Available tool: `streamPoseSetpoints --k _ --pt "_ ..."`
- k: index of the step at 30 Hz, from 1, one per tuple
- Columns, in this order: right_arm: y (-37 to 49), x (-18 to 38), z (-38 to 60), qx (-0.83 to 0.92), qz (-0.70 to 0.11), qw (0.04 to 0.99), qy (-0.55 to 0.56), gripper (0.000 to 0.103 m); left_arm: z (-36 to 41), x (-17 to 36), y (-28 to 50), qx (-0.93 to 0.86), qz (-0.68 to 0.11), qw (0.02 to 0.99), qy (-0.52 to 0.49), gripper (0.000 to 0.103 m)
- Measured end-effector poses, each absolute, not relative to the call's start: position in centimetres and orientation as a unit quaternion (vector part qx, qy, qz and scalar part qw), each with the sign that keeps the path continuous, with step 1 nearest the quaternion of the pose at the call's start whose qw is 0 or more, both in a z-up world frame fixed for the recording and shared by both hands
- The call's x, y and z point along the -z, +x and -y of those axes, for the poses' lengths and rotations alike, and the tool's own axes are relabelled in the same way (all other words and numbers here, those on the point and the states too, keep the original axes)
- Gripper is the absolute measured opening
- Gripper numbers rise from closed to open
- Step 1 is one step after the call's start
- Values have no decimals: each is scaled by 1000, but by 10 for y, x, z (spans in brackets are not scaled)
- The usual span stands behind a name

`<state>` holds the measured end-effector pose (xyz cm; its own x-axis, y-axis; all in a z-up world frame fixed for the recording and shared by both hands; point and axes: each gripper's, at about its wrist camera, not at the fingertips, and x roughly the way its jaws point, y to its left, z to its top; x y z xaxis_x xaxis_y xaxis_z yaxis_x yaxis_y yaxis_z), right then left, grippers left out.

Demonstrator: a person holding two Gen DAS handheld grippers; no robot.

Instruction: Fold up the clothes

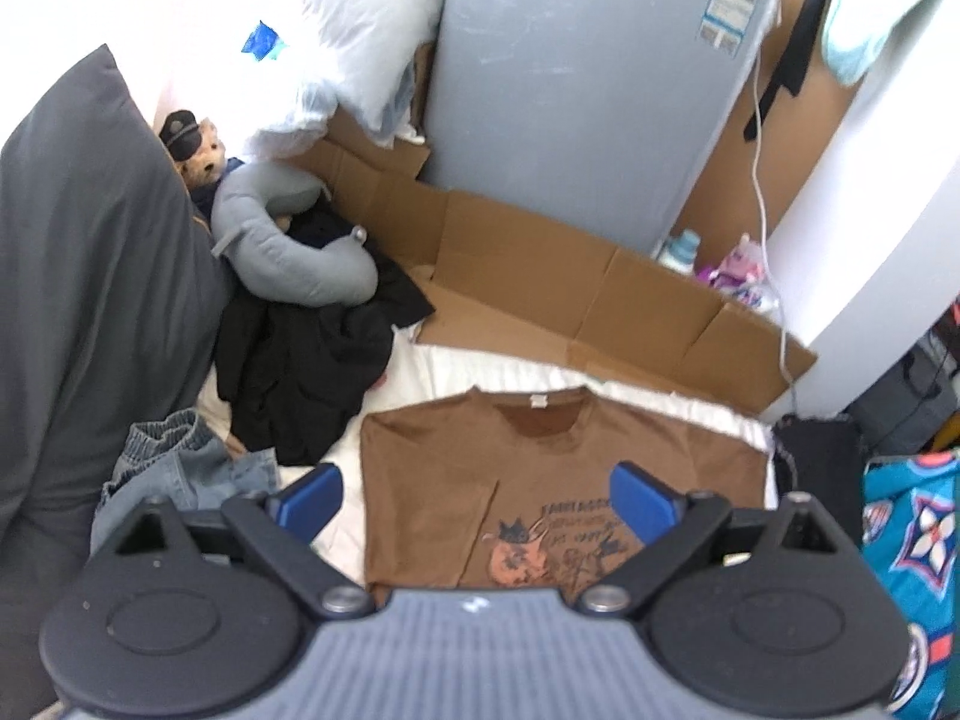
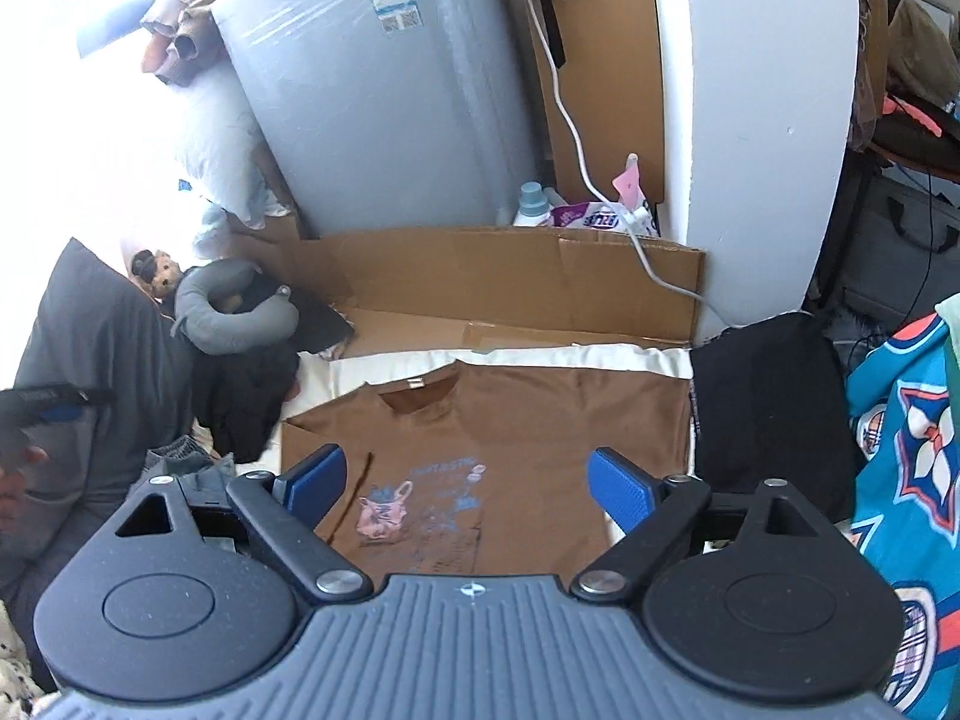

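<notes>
A brown T-shirt [image 1: 558, 468] with a printed picture lies flat on the white bed sheet [image 1: 420, 384], collar away from me, its left side folded inward along a straight edge. My left gripper [image 1: 477, 501] hovers open above the shirt's lower part, holding nothing. The right wrist view shows the same brown T-shirt [image 2: 540, 420] spread on the sheet, with my right gripper [image 2: 465, 483] open over its print and empty. At the left edge of that view the other gripper [image 2: 42, 405] shows with a hand below it.
A black clothes pile [image 1: 312, 354] and blue jeans [image 1: 180, 468] lie left of the shirt. A dark grey pillow [image 1: 90, 276], grey neck pillow [image 1: 282, 240] and plush bear [image 1: 201, 150] sit further left. Flattened cardboard [image 1: 540, 264] and a wrapped mattress [image 1: 576, 72] stand behind; a turquoise blanket [image 1: 918, 516] lies right.
</notes>
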<state>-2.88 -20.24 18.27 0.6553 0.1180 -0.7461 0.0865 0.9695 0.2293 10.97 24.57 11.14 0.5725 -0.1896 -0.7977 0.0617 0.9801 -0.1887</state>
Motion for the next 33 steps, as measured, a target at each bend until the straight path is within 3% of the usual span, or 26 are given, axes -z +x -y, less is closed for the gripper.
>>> streamPoseSetpoints --k 13,22,33 --pt "8 -136 267 -9 -427 887 177 92 -153 -140 138 58 -452 887 -76 100" --pt "17 -85 293 35 -367 907 205 92 -65 -84 154 71 -481 871 -72 100" --pt "15 9 322 83 -349 899 251 92 32 0 149 113 -501 857 -35 99"
